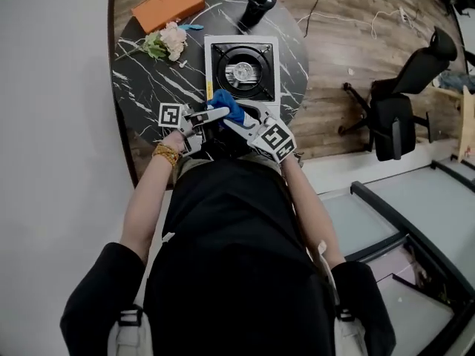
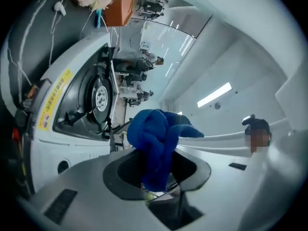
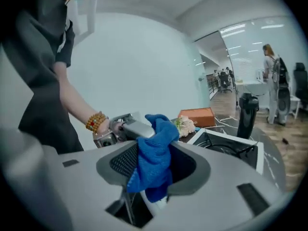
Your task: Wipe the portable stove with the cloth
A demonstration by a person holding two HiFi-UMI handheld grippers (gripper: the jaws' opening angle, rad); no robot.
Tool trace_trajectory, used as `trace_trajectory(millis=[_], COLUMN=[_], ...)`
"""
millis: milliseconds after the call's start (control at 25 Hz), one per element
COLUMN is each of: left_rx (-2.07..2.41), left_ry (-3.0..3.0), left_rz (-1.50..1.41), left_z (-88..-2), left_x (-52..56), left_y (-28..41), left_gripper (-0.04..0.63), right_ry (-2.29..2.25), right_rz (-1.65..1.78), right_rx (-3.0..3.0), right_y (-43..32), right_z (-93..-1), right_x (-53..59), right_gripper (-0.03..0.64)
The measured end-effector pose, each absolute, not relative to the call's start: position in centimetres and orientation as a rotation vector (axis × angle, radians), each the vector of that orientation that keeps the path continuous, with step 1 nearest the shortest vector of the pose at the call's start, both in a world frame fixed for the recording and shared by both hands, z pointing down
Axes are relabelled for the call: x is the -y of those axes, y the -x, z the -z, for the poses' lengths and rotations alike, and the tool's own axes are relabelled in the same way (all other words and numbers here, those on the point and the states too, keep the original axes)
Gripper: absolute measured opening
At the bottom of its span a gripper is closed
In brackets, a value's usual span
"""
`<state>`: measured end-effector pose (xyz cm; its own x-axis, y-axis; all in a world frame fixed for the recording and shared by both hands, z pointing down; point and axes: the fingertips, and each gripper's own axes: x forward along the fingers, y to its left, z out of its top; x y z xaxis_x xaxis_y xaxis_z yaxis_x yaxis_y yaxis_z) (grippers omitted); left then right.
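Currently, both grippers meet over the near edge of a round black marbled table (image 1: 145,87), directly in front of the person. The left gripper (image 1: 216,114) is clenched on the blue cloth (image 1: 225,104); its own view shows the cloth bunched into a knot-like wad, with a fold running down between the jaws. The right gripper (image 1: 237,125) also grasps the same cloth, which hangs in a loose fold between its jaws in the right gripper view.

The cloth sits at the near left corner of the portable stove (image 1: 242,70), a white square unit with a black burner well, placed near the middle of the table. Whether the cloth touches the stove cannot be determined.

Far left on the table lies an orange box (image 1: 168,4), with a small bunch of pale flowers (image 1: 167,41) just near of it. A black bottle (image 1: 257,6) stands beyond the stove's far edge. A black office chair (image 1: 404,102) stands on the wooden floor, well to the right.
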<state>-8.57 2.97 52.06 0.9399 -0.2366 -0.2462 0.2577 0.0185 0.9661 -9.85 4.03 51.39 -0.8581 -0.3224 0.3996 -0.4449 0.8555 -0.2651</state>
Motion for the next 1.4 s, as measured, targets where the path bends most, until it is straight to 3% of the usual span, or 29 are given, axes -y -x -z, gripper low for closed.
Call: trace_trajectory(millis=[80,240,440,520,920,1400], left_rx=[0.088,0.477,0.827,0.837,0.866,0.888], left_ry=[-1.556,-1.78,-2.033,-2.09,-2.152,-2.142], left_rz=[0.369,0.153,-0.725,-0.914,-1.18,-1.029], left_z=[-53.1,-56.1,-63.0,-64.2,-64.2,-64.5], left_x=[-1.9,0.4,-0.6,-0.9,0.9,1.3], left_y=[8.8,10.8,14.5,14.2,12.2,12.4], left_gripper=[0.185,0.207,0.206,0.206,0.147,0.147], right_ry=[-0.591,-0.846,-0.891,-0.822,-0.686,-0.491], right_rz=[-0.441,-0.502,-0.374,-0.336,-0.299,-0.516], right_rx=[2.628,2.482,2.071,1.966,1.842,1.806], right_y=[8.9,2.5,-5.2,-5.3,-2.8,-3.5], right_z=[-52.5,-54.8,-60.0,-62.0,-64.0,-64.7], right_x=[-3.1,3.4,13.2,15.3,12.4,7.2], right_gripper=[0.101,0.092,0.092,0.092,0.071,0.069])
